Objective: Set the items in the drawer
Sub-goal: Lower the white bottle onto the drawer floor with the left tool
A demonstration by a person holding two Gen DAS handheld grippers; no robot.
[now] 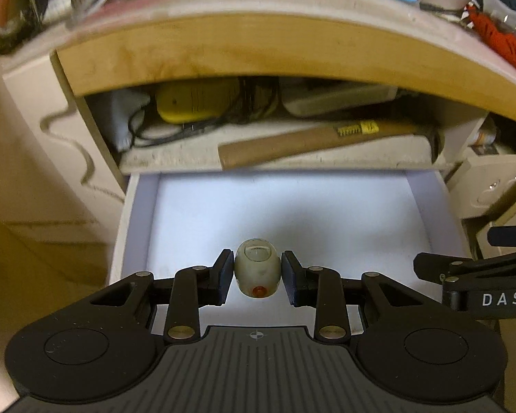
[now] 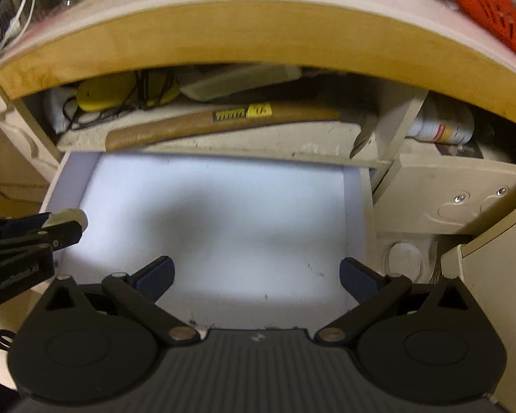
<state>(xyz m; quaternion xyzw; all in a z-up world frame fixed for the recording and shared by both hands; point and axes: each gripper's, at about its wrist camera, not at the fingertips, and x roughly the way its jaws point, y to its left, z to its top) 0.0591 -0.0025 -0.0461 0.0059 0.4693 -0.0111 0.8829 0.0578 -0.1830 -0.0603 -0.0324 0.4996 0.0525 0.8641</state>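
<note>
Left gripper holds a small cream egg-shaped gadget with an orange button, pads at its sides, above the open drawer near the front. Contact on the right pad looks slight. Right gripper is spread wide, empty, over the drawer floor. Risk: the rounded shell may roll on release. A hammer lies on the shelf above.
</note>
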